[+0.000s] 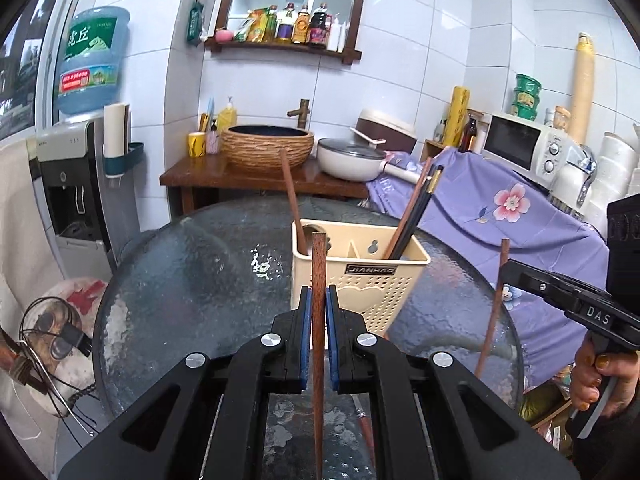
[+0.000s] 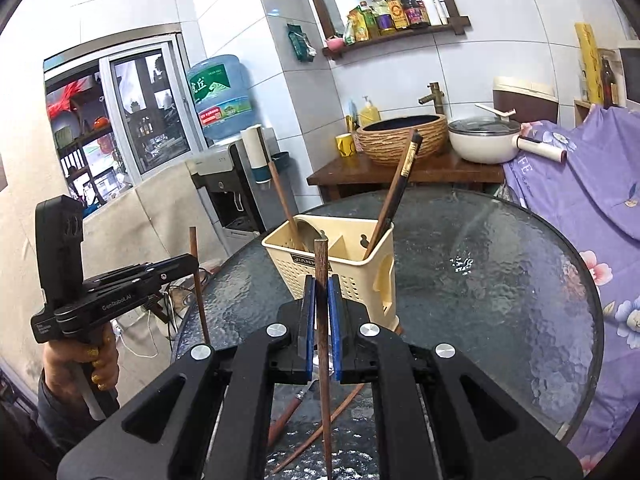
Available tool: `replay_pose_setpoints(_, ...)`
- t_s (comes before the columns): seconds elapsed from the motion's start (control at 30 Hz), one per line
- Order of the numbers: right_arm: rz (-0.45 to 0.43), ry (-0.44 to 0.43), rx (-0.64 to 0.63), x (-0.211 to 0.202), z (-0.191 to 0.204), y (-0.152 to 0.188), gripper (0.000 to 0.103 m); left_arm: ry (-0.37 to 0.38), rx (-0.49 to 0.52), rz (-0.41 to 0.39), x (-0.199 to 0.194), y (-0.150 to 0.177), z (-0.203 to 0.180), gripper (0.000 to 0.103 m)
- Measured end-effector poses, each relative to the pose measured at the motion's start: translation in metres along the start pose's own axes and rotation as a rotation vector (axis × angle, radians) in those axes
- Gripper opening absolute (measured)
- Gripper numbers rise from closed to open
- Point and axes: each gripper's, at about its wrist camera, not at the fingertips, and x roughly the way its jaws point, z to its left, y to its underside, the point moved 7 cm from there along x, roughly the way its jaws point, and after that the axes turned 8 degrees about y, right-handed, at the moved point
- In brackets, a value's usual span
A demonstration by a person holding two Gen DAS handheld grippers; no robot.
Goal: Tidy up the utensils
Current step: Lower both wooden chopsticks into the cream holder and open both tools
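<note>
A beige plastic utensil holder (image 1: 360,276) stands on the round glass table (image 1: 192,280); it also shows in the right wrist view (image 2: 340,268). A wooden-handled spoon (image 1: 292,204) leans in its left compartment and dark chopsticks (image 1: 416,216) in its right. My left gripper (image 1: 319,300) is shut on an upright brown chopstick (image 1: 318,272), just in front of the holder. My right gripper (image 2: 321,292) is shut on another upright brown chopstick (image 2: 321,264), also close before the holder. Each gripper with its chopstick shows in the other's view: the right gripper (image 1: 504,270), the left gripper (image 2: 196,260).
Loose brown chopsticks and a red-handled utensil (image 2: 304,420) lie on the glass under the grippers. Behind the table are a wooden stand with a woven basin (image 1: 268,144), a white pot (image 1: 352,158), a water dispenser (image 1: 72,184) and a purple floral cloth (image 1: 500,208).
</note>
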Motion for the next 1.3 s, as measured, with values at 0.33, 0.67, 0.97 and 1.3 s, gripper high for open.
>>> replay_pose_setpoints(0.33,-0.029,-0.023,-0.043,-0.017,0.013,-0.009,0.007,0.025,0.018,-0.032,-0.014,-0.01,-0.009,0.007)
replay_pose_setpoints(0.67,-0.037,-0.052,-0.082,-0.019,0.026,-0.027,0.007,0.052,0.059,-0.053,-0.021,-0.027,-0.023,0.007)
replay_pose_setpoints(0.97,-0.05,-0.096,-0.081,-0.025,0.032,-0.065,0.007,0.083,0.112,-0.097,-0.035,-0.065,-0.035,0.007)
replay_pose_setpoints(1.3,-0.196,-0.06,-0.118,-0.037,0.048,-0.17,0.007,0.062,0.145,-0.201,-0.047,-0.161,-0.044,0.007)
